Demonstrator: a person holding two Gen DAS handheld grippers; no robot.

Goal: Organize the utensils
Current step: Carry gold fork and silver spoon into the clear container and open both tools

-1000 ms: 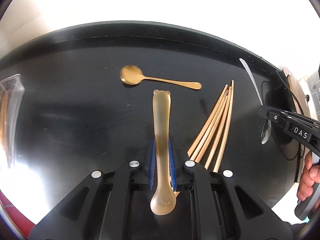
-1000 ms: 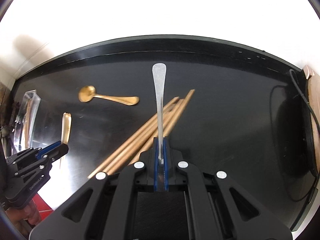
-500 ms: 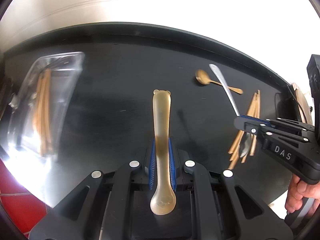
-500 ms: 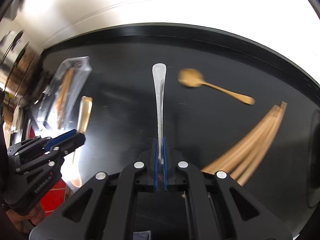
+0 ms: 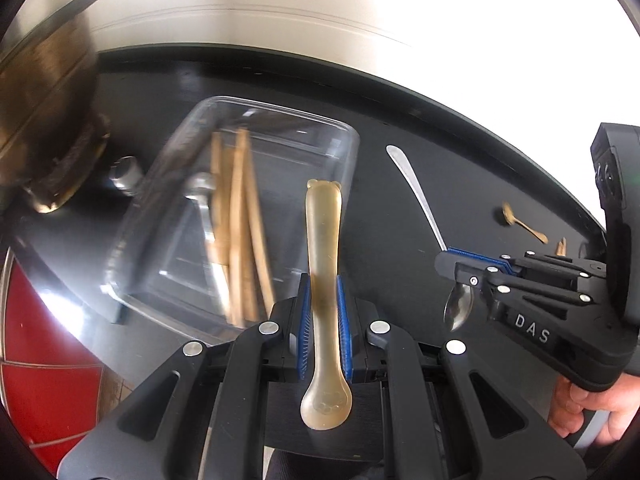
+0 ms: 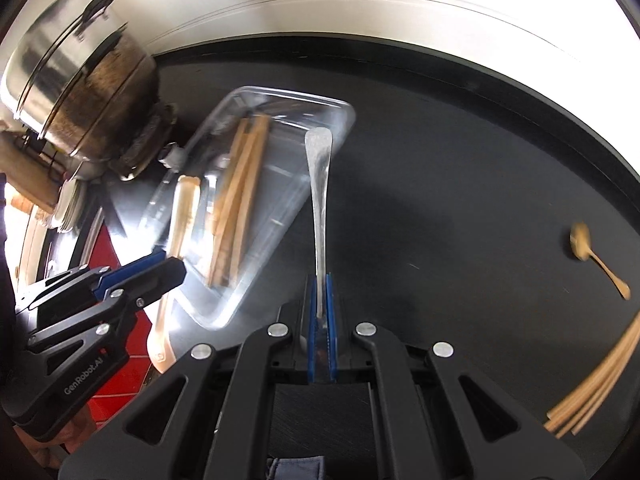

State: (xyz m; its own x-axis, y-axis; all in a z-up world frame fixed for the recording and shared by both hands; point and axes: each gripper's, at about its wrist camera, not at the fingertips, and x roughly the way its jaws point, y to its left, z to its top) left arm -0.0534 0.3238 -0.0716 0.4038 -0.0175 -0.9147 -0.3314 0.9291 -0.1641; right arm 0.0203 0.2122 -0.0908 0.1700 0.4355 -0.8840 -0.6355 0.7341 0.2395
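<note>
Gripping mid-handle, the left tool (image 5: pixel 324 334) clamps the translucent amber spoon (image 5: pixel 323 256), light and slightly bendy by its look. The right tool (image 6: pixel 320 316) pinches a stiff, slick steel spoon (image 6: pixel 319 184) edge-on; both hover by the clear tray (image 6: pixel 340 110).

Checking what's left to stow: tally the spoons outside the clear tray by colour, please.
Translucent amber plastic spoon, in left gripper: 1
Silver metal spoon, in right gripper: 1
Gold metal spoon, lying on black table: 1
Total: 3
</note>
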